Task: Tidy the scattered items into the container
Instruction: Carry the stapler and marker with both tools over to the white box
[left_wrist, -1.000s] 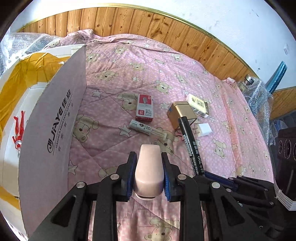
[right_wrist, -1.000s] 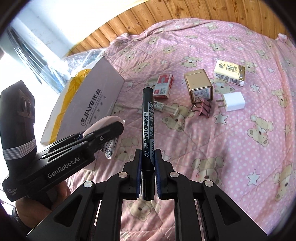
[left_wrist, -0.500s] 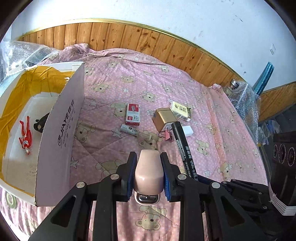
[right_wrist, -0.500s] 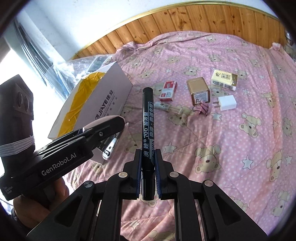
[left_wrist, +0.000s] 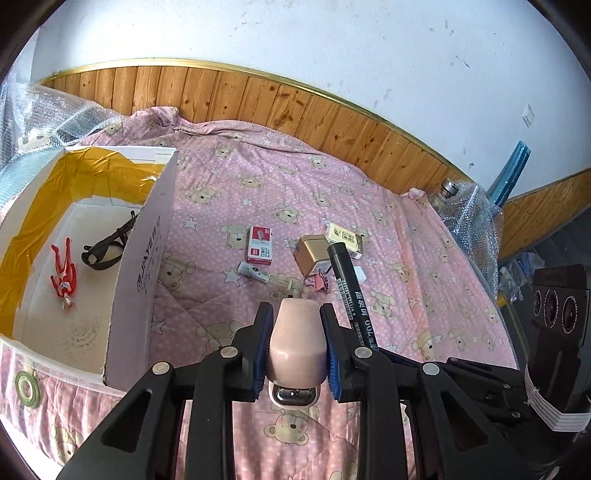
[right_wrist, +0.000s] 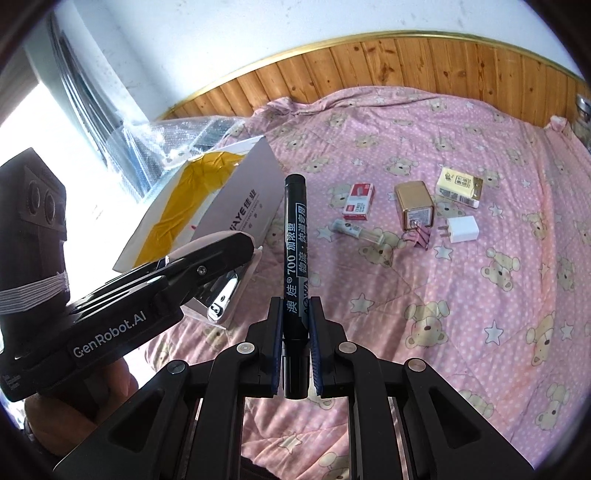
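Above pink quilt: left gripper (left_wrist: 296, 347) clamps stapler (left_wrist: 297, 341); right gripper (right_wrist: 295, 347) clamps marker (right_wrist: 294, 258).

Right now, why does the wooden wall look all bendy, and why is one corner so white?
Left wrist view: the fisheye lens curves the wood paneling into an arc, and the corners go black. Right wrist view: daylight from the window blows out the left side to plain white, while the black marker in the right tongs stays sharp.

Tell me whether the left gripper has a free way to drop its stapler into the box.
Probably yes. The left gripper is shut on the pink stapler, and the box stands open-topped to its left with only its near wall to clear.
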